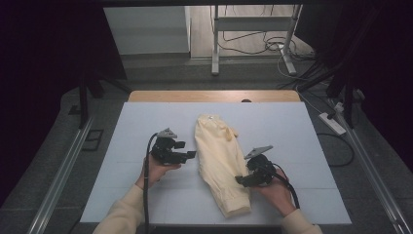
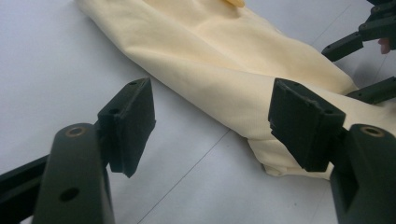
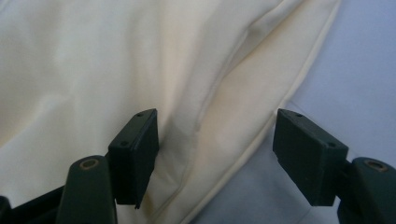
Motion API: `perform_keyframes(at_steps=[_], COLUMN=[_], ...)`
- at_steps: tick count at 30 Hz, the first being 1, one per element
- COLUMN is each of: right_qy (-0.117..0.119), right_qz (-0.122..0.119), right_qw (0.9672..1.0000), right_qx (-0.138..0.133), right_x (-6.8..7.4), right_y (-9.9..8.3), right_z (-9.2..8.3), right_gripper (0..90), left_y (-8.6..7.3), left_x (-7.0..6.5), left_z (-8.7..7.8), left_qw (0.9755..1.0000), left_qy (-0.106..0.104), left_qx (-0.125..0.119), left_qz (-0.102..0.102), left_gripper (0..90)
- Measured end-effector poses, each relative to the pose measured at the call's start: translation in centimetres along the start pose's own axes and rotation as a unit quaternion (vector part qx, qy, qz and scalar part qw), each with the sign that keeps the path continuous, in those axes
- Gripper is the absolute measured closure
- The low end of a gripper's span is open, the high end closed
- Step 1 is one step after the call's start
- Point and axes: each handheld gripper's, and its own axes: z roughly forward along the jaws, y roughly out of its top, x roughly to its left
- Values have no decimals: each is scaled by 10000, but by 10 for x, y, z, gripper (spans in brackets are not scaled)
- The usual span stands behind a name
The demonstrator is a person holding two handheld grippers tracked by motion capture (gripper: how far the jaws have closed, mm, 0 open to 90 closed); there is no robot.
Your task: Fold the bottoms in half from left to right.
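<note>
White table (image 1: 146, 126): yellow garment (image 1: 219, 161) lies lengthwise, front to back.

A folded garment (image 1: 220, 161) lies lengthwise on the middle of the table (image 1: 122, 146). The left gripper (image 1: 191, 155) sits just to its left, apart from it. The right gripper (image 1: 239, 180) is at the garment's right edge, over the cloth, nearer the person.

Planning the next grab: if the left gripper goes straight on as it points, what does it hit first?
Most likely the near edge of the cream garment, which crosses between the open left gripper jaws; depth is uncertain.
</note>
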Motion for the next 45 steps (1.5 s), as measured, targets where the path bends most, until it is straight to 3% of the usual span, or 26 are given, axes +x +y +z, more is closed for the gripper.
perform_keyframes(at_steps=[7, 15, 20, 34, 41, 45], right_qy=[109, 561, 691, 1055, 1305, 1279], right_qz=[41, 50, 57, -316, -384, -417], right_qw=[9999, 9984, 9976, 9939, 9906, 9908], right_qx=[62, 59, 45, -86, -130, -133], right_x=[2, 11, 15, 46, 53, 50], right_y=[-3, -8, -8, -2, 0, 0], right_z=[0, -4, -4, 3, 6, 5], right_gripper=[355, 671, 763, 778, 783, 778], left_y=[0, 0, 0, 1, 1, 1], left_x=[0, 0, 0, 1, 1, 1], left_z=[0, -1, -1, -2, -2, -2], left_qw=[10000, 10000, 10000, 10000, 10000, 10000], left_qy=[10, 19, 23, 31, 28, 24], left_qx=[2, 1, 2, -31, -39, -39], left_qz=[5, 19, 25, 9, 7, 4], left_gripper=[309, 308, 308, 308, 309, 308])
